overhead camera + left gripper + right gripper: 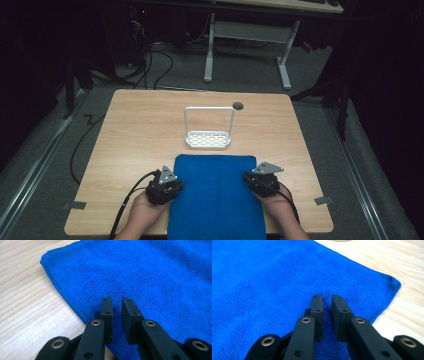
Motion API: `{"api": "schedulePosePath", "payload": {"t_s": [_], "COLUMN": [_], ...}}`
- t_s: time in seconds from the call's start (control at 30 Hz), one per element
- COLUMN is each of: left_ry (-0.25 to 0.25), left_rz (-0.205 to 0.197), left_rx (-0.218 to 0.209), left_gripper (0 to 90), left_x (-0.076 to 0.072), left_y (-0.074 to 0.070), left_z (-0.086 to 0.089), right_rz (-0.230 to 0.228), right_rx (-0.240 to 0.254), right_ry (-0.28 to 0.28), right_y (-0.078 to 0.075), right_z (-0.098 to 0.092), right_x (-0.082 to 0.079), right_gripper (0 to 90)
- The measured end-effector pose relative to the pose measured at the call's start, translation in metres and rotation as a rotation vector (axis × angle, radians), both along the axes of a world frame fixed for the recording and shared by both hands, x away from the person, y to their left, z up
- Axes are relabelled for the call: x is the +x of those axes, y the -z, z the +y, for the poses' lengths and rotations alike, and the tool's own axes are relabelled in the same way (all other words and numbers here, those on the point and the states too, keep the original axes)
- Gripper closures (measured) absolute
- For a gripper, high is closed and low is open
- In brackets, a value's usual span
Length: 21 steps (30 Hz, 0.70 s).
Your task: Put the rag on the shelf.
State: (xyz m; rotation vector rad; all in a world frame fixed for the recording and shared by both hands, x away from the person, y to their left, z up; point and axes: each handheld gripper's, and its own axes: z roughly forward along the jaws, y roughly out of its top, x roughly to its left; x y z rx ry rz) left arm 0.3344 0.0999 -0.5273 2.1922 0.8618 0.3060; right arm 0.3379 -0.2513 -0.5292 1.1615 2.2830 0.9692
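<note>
your left gripper (163, 186) and right gripper (262, 181) sat over the blue towel (216, 195), jaws a narrow slit apart, gripping nothing. closing there, inward of each edge, you risked pinching flat pile and slipping off.

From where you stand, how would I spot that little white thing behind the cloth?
Start at the wooden table and find the blue towel at its near edge. Just beyond the towel's far edge stands a white rack: a low tray full of holes with a tall square hoop handle, the one white, upright thing there.
</note>
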Motion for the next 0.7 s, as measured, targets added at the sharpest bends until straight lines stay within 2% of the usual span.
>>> {"api": "schedulePosePath", "payload": {"t_s": [0.03,0.07,0.1,0.2,0.23,0.27,0.3,0.33,0.37,0.4,0.43,0.47,0.5,0.6,0.63,0.7], "left_ry": [0.008,0.014,0.024,0.043,0.039,0.039,0.005,0.005,-0.052,-0.052,-0.123,-0.123,-0.164,-0.231,-0.238,-0.239], "left_rz": [0.001,0.004,0.011,0.041,0.031,0.031,-0.009,-0.009,-0.036,-0.036,-0.032,-0.032,-0.023,0.003,0.036,0.034], "left_rx": [0.003,0.003,0.0,0.011,0.03,0.03,0.013,0.013,-0.046,-0.046,-0.105,-0.105,-0.12,-0.156,-0.164,-0.155], "left_gripper": [79.9,79.9,79.9,79.6,76.7,73.2,70.2,68.4,65.4,62.5,58.7,55.7,55.7,50.3,48.9,48.6], "left_x": [-0.004,-0.007,-0.012,-0.022,-0.025,-0.025,-0.022,-0.022,-0.014,-0.014,-0.002,-0.002,0.007,0.028,0.041,0.046], "left_y": [0.0,0.0,-0.001,-0.003,-0.005,-0.005,-0.006,-0.006,-0.007,-0.007,-0.007,-0.007,-0.006,-0.003,0.0,0.001], "left_z": [0.003,0.005,0.009,0.019,0.023,0.023,0.029,0.029,0.037,0.037,0.044,0.044,0.048,0.051,0.047,0.043], "right_rz": [0.004,0.004,0.008,0.018,0.041,0.041,0.013,0.013,-0.018,-0.018,-0.015,-0.015,-0.017,-0.013,-0.011,-0.015], "right_rx": [0.01,0.01,0.014,0.011,0.032,0.032,0.06,0.06,0.092,0.092,0.121,0.121,0.126,0.13,0.131,0.13], "right_ry": [-0.021,-0.021,-0.049,-0.073,-0.098,-0.098,-0.099,-0.099,-0.069,-0.069,-0.044,-0.044,-0.04,-0.018,-0.008,-0.009], "right_y": [0.0,0.0,0.0,-0.001,-0.002,-0.002,-0.006,-0.006,-0.011,-0.011,-0.011,-0.011,-0.011,-0.008,-0.007,-0.006], "right_z": [0.004,0.004,0.009,0.012,0.014,0.014,0.013,0.013,0.007,0.007,-0.001,-0.001,-0.003,-0.011,-0.013,-0.014], "right_x": [-0.007,-0.007,-0.015,-0.021,-0.024,-0.024,-0.023,-0.023,-0.021,-0.021,-0.019,-0.019,-0.018,-0.015,-0.013,-0.013], "right_gripper": [81.4,81.4,81.5,81.1,76.8,76.8,74.1,74.1,71.8,71.8,69.9,69.9,69.5,66.6,65.3,64.4]}}
